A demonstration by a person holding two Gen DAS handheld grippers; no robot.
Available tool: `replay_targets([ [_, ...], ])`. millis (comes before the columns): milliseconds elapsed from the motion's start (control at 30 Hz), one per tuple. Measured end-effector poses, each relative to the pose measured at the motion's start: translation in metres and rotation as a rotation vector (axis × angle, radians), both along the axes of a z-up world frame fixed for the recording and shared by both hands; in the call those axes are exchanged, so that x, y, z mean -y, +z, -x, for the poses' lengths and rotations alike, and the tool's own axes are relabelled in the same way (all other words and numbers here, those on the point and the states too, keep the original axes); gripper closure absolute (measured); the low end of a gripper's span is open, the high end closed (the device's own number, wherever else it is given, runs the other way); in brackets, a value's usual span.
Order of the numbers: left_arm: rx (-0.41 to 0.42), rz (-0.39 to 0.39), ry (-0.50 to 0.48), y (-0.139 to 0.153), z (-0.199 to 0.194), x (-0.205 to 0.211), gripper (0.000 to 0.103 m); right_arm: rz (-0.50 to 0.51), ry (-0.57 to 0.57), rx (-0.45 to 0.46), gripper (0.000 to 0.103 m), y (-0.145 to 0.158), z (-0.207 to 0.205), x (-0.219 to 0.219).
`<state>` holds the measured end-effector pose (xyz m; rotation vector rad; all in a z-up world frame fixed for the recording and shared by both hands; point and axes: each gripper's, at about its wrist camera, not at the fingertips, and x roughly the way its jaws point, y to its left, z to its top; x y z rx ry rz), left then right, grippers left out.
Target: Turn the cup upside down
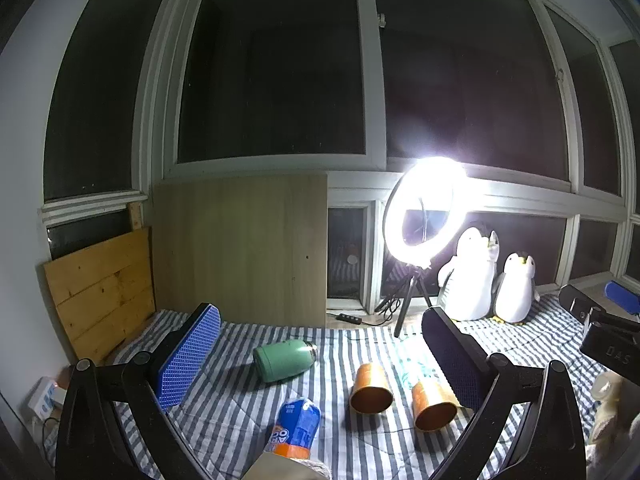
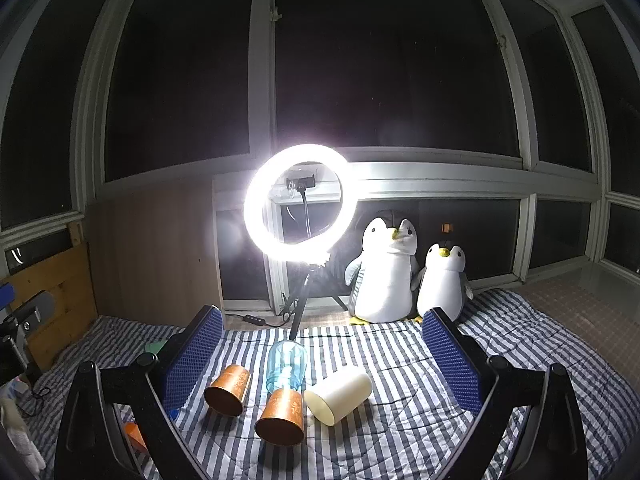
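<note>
Two orange cups lie on their sides on the striped bedspread, mouths toward me: one (image 1: 371,389) (image 2: 227,390) on the left, one (image 1: 434,406) (image 2: 281,416) on the right. A cream cup (image 2: 339,395) lies on its side to the right of them. My left gripper (image 1: 320,354) is open and empty, held above the bed, back from the cups. My right gripper (image 2: 322,350) is open and empty, also above and back from the cups. Its body shows at the right edge of the left wrist view (image 1: 612,336).
A green flask (image 1: 284,360) lies on its side at left. A blue drink bottle (image 1: 298,426) lies near me. A clear blue bottle (image 2: 287,364) lies behind the right orange cup. A lit ring light (image 2: 300,210) on a tripod and two plush penguins (image 2: 386,272) stand by the window.
</note>
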<state>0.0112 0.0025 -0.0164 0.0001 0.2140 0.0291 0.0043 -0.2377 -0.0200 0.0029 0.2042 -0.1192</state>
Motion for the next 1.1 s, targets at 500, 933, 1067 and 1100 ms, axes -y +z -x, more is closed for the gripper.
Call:
replay_targets([
  [500, -0.074, -0.006, 0.008, -0.014, -0.023, 0.000, 0.001, -0.061, -0.024, -0.143, 0.004, -0.027, -0.046, 0.033],
  [933, -0.216, -0.026, -0.007, -0.033, -0.067, 0.015, 0.001, -0.147, -0.062, -0.319, 0.004, -0.067, -0.099, 0.079],
  [1067, -0.326, -0.041, -0.091, -0.046, -0.103, 0.040, 0.001, -0.153, -0.088, -0.365, 0.004, -0.076, -0.106, 0.099],
  [1100, -0.355, -0.043, -0.113, -0.051, -0.114, 0.048, 0.001, -0.158, -0.096, -0.375, 0.004, -0.078, -0.106, 0.106],
])
